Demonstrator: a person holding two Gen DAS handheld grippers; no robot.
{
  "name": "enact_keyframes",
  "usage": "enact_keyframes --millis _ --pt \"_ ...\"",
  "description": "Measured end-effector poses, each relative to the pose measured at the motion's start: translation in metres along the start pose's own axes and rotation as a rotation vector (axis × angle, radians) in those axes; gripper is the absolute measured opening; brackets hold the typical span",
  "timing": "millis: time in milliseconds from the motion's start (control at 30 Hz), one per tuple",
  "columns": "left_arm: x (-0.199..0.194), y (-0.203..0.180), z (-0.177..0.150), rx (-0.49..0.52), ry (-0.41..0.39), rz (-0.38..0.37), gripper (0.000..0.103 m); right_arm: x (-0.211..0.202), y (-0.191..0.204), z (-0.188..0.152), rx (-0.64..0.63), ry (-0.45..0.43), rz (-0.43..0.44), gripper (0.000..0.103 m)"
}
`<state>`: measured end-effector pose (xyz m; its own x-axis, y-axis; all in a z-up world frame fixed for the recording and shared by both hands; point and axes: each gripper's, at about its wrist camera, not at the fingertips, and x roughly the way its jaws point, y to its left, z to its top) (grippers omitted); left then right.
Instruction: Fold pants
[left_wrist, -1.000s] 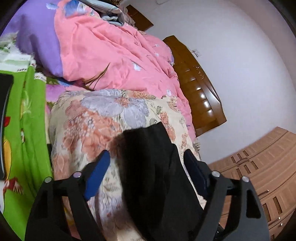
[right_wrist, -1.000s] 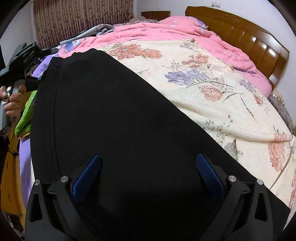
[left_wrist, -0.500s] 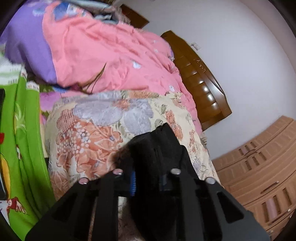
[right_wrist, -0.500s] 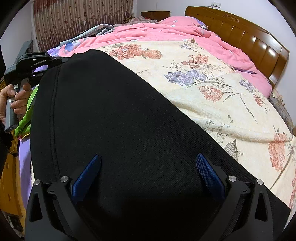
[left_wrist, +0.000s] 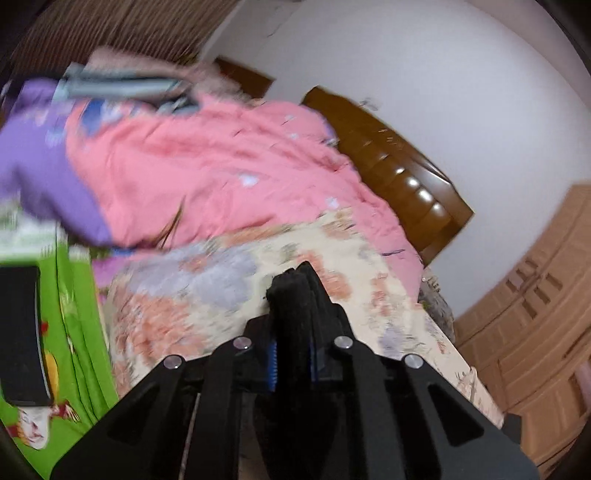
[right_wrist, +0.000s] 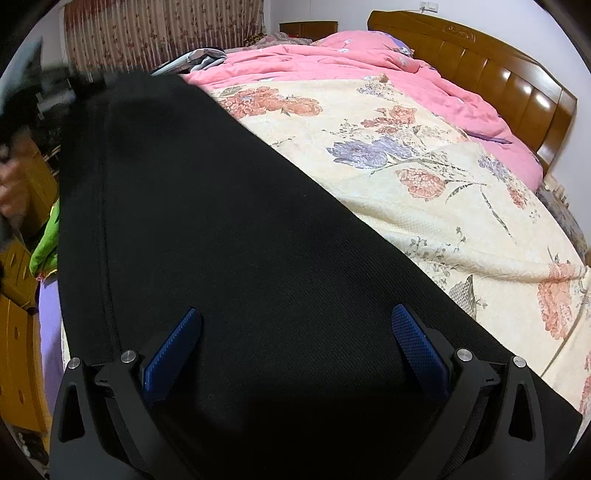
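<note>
No readable text, label, brand, number or sign shows in either view; the floral bedspread (right_wrist: 424, 192) and the green printed cloth (left_wrist: 70, 332) carry only pictures, no letters

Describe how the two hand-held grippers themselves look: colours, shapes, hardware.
Both match. The left hand-held gripper and right hand-held gripper have matte black angular frames with triangular cut-outs, round silver screw heads at the joints, and blue textured pads lining the fingers. No cables or markings show.
</note>
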<state>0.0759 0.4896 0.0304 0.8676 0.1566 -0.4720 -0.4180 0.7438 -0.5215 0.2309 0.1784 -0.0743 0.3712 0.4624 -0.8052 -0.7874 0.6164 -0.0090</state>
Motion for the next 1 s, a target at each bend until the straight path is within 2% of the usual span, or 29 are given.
enact_keyframes --millis 100,200,233,300,333,467,533,600,667,733,800,867,900,933,1000 --pt "-0.008 -0.022 0.012 0.056 -0.004 0.0 0.011 -0.004 0.008 0.005 -0.015 0.02 -0.03 0.099" --pt "-0.006 -0.032 0.014 0.088 0.013 0.008 0.011 -0.007 0.023 0.019 -0.028 0.003 0.06 0.099" --pt "-0.004 -0.032 0.012 0.085 0.019 0.004 0.011 -0.004 0.03 0.023 -0.052 0.006 0.071 0.099" --pt "-0.003 -0.032 0.009 0.067 0.019 -0.012 0.011 0.017 0.046 0.025 -0.127 0.068 0.068 0.099" --pt "-0.004 -0.031 0.008 0.056 0.008 -0.02 0.011 0.017 0.047 0.025 -0.132 0.033 0.068 0.099" --pt "-0.019 -0.039 0.014 0.054 -0.025 -0.064 0.011 0.016 0.042 0.026 -0.116 0.031 0.085 0.099" --pt "-0.032 -0.061 0.012 0.109 -0.043 -0.087 0.011 0.009 0.041 0.027 -0.108 0.029 0.088 0.099" --pt "-0.047 -0.089 0.004 0.171 -0.062 -0.119 0.011 -0.012 0.027 0.028 -0.029 0.003 0.152 0.098" --pt "-0.066 -0.132 -0.015 0.286 -0.076 -0.158 0.011 -0.058 -0.01 0.022 0.123 -0.114 0.227 0.098" --pt "-0.083 -0.179 -0.047 0.429 -0.091 -0.182 0.012 -0.1 -0.057 0.003 0.301 -0.189 0.206 0.098" --pt "-0.093 -0.216 -0.081 0.529 -0.093 -0.229 0.012 -0.135 -0.095 -0.024 0.433 -0.279 0.203 0.098" --pt "-0.096 -0.258 -0.136 0.662 -0.083 -0.264 0.012 -0.17 -0.134 -0.062 0.561 -0.35 0.158 0.098" --pt "-0.095 -0.27 -0.159 0.717 -0.08 -0.27 0.012 -0.184 -0.149 -0.081 0.604 -0.363 0.124 0.098" --pt "-0.09 -0.288 -0.195 0.8 -0.062 -0.278 0.012 -0.192 -0.157 -0.093 0.624 -0.367 0.103 0.098" --pt "-0.076 -0.307 -0.249 0.911 0.027 -0.306 0.012 -0.21 -0.177 -0.127 0.681 -0.363 0.044 0.098"
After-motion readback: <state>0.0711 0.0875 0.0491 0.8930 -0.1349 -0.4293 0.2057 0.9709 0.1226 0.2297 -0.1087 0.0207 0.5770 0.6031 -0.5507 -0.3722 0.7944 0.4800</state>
